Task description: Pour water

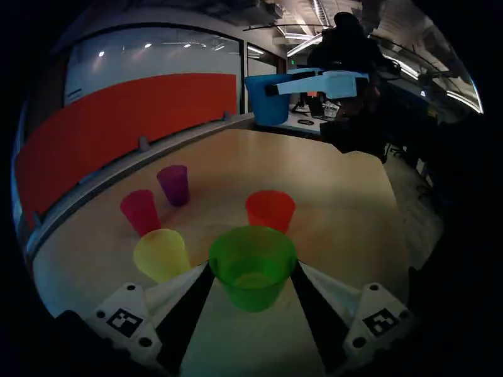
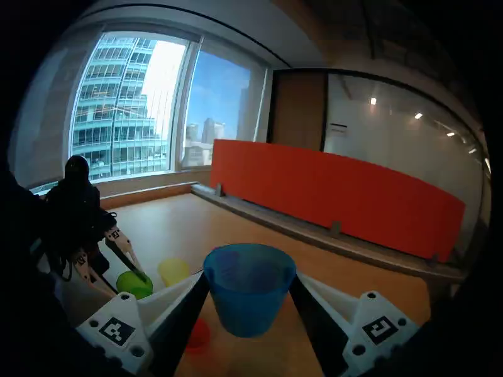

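- Left gripper [image 1: 251, 276]: fingers clamp the green cup [image 1: 253, 251], upright over the table [image 1: 352, 201].
- Right gripper [image 2: 249, 279]: fingers pinch the blue cup [image 2: 249, 305], high and well beyond the green cup.
- Left gripper view adds pink cup [image 1: 141, 212] and purple cup [image 1: 174, 185] beyond the green cup; yellow cup [image 1: 162, 254] and red cup [image 1: 270, 210] sit close by it.
- Right gripper view adds a window [image 2: 138, 107] behind the green cup.
- Bare tabletop runs right of the green cup to the edge.

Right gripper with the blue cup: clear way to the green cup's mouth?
Likely yes. The right gripper holds the blue cup high above the table; the green cup sits upright in the left gripper, mouth uncovered, open air between them.
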`<state>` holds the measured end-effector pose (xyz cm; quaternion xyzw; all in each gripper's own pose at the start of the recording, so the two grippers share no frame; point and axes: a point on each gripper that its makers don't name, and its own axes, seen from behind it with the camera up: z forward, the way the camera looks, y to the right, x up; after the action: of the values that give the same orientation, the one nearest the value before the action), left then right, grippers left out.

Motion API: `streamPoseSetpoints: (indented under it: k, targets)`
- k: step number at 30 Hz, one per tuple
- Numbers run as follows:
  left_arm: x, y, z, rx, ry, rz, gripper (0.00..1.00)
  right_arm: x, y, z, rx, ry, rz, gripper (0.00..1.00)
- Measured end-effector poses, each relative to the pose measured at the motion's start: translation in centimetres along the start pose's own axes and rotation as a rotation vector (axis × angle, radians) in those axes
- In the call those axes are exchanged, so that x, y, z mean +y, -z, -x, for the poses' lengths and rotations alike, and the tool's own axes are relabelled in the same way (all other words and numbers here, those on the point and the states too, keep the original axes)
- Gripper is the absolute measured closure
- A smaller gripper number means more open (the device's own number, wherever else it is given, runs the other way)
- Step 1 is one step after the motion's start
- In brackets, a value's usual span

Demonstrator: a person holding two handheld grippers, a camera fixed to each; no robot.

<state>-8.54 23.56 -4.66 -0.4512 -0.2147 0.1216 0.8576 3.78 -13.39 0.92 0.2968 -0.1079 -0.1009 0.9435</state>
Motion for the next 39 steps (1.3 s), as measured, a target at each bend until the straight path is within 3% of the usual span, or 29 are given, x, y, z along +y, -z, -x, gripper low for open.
streamPoseSetpoints:
  k: [17, 39]
  targets:
    - [-0.2, -1.7, 2.6, -0.062, -0.001, 0.022, 0.15, 0.4, -1.3, 2.0, -0.038, -0.011, -0.001, 0.10]
    - [-0.5, -1.3, 3.7, -0.070, -0.010, 0.012, 0.13, 1.1, -2.5, 5.5, -0.108, -0.025, 0.025, 0.10]
